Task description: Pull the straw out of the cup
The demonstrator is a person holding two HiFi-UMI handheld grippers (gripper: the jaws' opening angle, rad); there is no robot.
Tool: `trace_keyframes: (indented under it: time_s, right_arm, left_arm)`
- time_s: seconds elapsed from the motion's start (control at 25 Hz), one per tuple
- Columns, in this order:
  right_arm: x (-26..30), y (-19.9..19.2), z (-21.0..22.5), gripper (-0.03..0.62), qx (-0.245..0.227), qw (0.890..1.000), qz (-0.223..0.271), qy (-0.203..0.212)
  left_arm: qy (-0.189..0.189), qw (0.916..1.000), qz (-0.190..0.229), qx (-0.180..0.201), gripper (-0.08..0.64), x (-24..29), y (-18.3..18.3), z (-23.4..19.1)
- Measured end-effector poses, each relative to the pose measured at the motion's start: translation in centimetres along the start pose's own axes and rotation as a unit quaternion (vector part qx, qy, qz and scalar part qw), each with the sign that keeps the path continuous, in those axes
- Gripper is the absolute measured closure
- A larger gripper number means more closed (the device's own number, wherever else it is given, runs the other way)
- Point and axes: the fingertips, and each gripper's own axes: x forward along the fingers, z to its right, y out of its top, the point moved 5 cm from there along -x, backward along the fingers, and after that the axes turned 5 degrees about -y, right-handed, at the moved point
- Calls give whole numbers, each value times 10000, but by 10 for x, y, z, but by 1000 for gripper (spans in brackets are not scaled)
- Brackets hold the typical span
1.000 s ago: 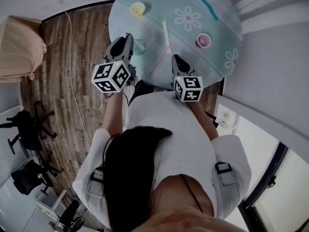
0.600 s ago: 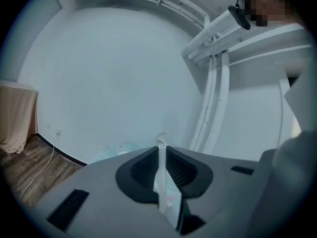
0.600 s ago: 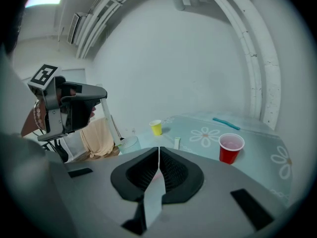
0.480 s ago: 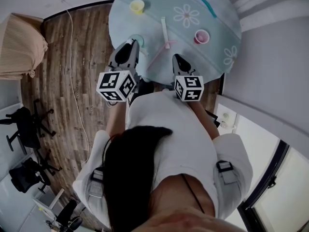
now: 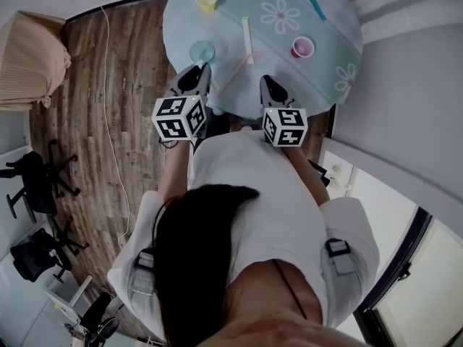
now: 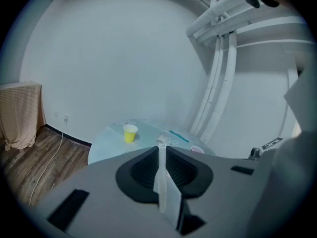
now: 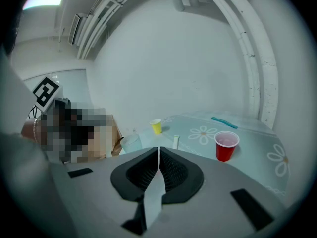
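Risk of a toppled pale green cup near the counter edge from one nudge by the left hand-held gripper, jaws a slit apart on nothing, right hand-held gripper clenched empty, white straw already out, flat on the counter at upper centre.

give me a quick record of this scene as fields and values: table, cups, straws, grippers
table: round, flowered cloth
cups: yellow cup, green cup, red cup; all upright, apart
straws: white straw and teal straw lie flat on the table; none stands in a cup
left gripper: close to the green cup; jaws almost together, pale strip in the gap, grip unclear
right gripper: jaws together, nothing held
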Motion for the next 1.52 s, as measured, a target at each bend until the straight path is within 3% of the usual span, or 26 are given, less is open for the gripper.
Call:
trace_keyframes:
  time_s: [0.32,0.48,0.88,1.36,1.52]
  right_arm:
    - [0,-1,0,558,23,9999,-50,-94]
    - [-1,-2,2,558,82,9998,-71,-166]
    - [5,-5,4,558,147,9993,-188,-295]
    - [9,-5,0,558,191,9990,-232,-337]
    - [9,-8,-1,558,217,9988,-260,-349]
  left_arm:
    - [-140,9955,-931,-56,511,30,-37,-3]
    - [-213,9899,-1400,102,511,50,-52,2]
    - [-284,9750,-2194,-183,511,79,-78,-1]
    - [-160,9685,-2404,-629,511,105,-96,-17]
    - [-201,9653,-2528,-624,511,117,-100,-19]
